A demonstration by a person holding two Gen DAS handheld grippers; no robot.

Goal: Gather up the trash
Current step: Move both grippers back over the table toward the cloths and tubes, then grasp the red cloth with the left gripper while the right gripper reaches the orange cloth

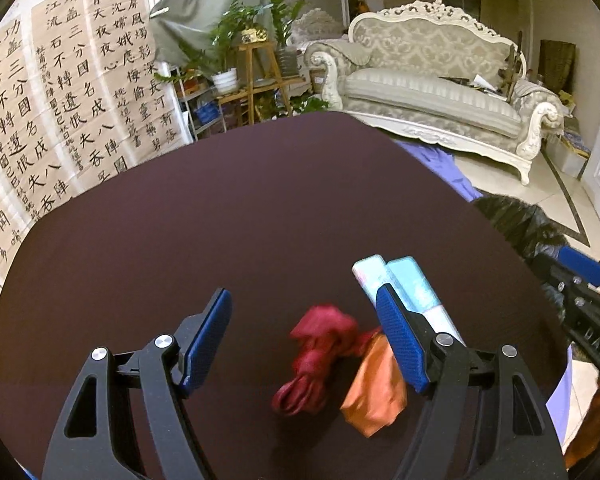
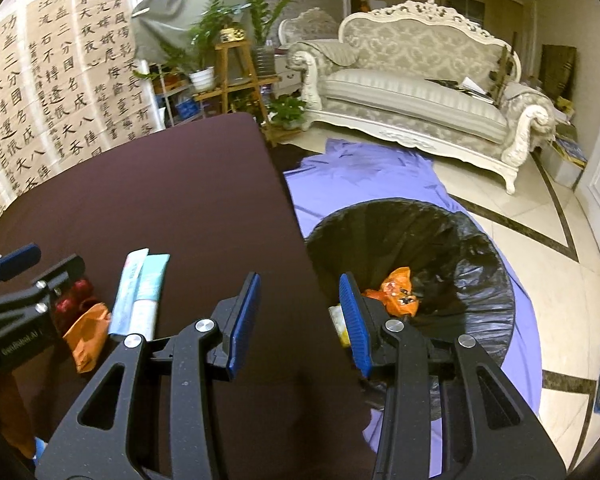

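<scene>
Left gripper (image 1: 304, 334): fingers apart, above red wrapper (image 1: 320, 356) near bench (image 1: 220, 216) right edge.
Right gripper (image 2: 298, 320): fingers apart, empty, over bench edge beside bin bag (image 2: 460, 240).

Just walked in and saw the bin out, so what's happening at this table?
A person with a gripper in each hand is clearing trash off the dark table. The left gripper, jaws open, hovers over a red wrapper, an orange wrapper and two pale blue tubes. The right gripper, open and empty, is at the table edge beside the black-lined bin, which already holds orange trash.
</scene>
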